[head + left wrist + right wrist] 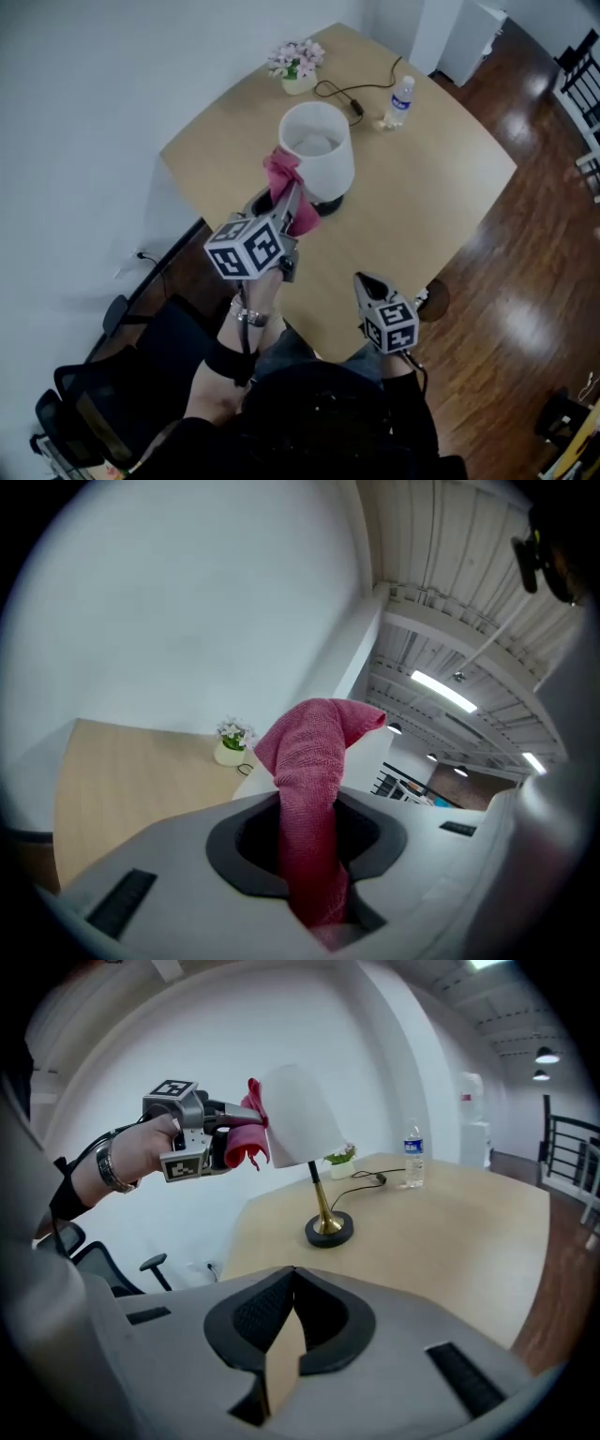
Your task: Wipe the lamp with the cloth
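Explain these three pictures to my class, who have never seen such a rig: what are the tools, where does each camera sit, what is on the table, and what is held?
There is no robot here. A person holds a two-jaw gripper in each hand. One picture comes from a camera on the person's head, looking down. The other two come from cameras riding on the grippers, each looking along its own jaws.

On the wooden table stand a lamp with a white shade, a water bottle, a small pot of flowers and a dark cable.

The left gripper pinches a pink cloth and holds it at the side of the shade. The right gripper waits near the table's edge, jaws closed on nothing.
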`<state>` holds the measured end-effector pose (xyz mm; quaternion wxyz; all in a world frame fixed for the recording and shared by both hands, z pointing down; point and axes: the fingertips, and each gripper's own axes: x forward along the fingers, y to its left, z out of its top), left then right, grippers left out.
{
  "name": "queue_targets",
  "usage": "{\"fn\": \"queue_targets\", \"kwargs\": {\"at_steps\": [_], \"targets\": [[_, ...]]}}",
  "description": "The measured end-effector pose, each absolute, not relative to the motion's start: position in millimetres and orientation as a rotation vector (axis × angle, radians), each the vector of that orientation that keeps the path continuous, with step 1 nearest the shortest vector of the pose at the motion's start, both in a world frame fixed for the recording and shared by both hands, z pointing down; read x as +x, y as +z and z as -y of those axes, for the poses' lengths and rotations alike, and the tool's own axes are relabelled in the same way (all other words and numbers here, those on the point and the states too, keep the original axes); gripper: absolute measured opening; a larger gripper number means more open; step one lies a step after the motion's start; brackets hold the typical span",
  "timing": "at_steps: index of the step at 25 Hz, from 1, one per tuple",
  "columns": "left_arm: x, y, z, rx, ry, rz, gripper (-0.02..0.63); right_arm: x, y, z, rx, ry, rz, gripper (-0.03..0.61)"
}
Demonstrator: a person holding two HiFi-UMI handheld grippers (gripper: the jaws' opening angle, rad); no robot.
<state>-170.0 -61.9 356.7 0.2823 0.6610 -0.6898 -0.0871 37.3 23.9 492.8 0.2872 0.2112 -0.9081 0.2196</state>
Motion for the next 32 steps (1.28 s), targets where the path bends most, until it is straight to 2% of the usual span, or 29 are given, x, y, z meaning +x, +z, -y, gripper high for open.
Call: {"fn": "queue_targets", "kwargs": {"at_steps": [7, 14, 17, 24, 28, 32], "targets": [[-183, 436, 60, 1.762, -0.054, 1.657, 0.112, 13, 481, -79, 0.699, 0.605, 2.381, 0.011], [-182, 505, 32, 1.644, 0.164, 1.601, 0.112, 17, 467, -67, 0.791, 0.603, 2.422, 0.011], [-191, 471, 17, 1.688, 0.115, 1.629, 0.112, 12, 457, -57, 0.801, 0.609, 2.471, 0.011], [-209, 329, 34, 1.979, 0.010, 1.660, 0.109, -16, 453, -45, 0.729, 0.600, 2.522, 0.011], [-218, 299, 73, 2.091, -0.111, 1.563, 0.109, -35, 453, -44, 0.775, 0.587, 2.483, 0.009], [-212, 312, 102, 2.169, -0.111, 1.355, 0.110, -50, 461, -36, 0.958, 0.628, 2.386, 0.011]]}}
